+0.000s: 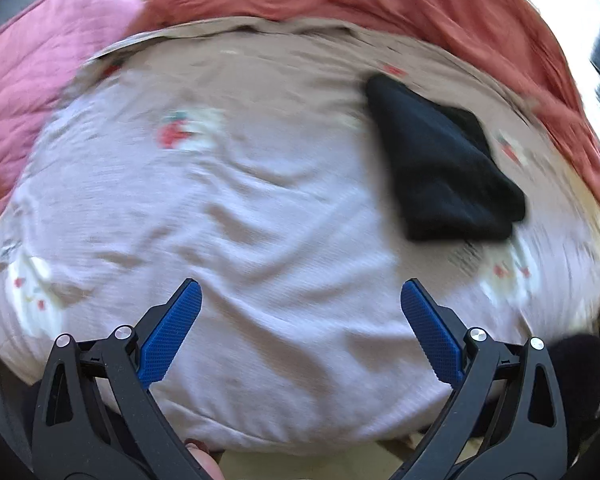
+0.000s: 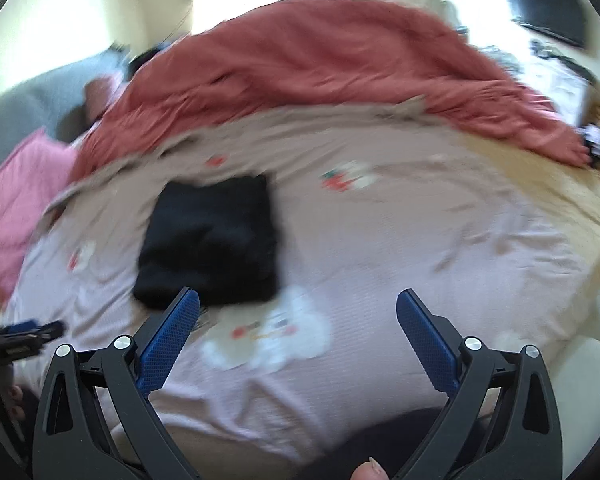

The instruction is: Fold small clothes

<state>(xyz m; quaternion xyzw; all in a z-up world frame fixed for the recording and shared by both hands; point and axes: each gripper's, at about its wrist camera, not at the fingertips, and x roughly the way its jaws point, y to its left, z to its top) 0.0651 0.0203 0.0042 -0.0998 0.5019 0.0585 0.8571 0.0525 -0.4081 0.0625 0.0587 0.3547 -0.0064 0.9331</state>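
A small black garment [image 1: 444,160] lies folded into a compact bundle on the pale pink printed bedsheet [image 1: 228,216]. In the right wrist view the same black garment [image 2: 212,240] sits left of centre, just beyond my right gripper's left finger. My left gripper [image 1: 300,292] is open over bare sheet, with the garment up and to its right, apart from it. My right gripper [image 2: 298,300] is open too, nothing between its blue pads [image 2: 168,340]. The left gripper [image 2: 24,334] shows at the far left edge of the right wrist view. Both views are motion-blurred.
A rust-red blanket [image 2: 332,64] is heaped across the far side of the bed. A pink quilted pillow [image 1: 32,80] lies at the left. A dark screen [image 2: 548,8] hangs on the far right wall. A dark-clad leg [image 2: 380,440] is at the bed's near edge.
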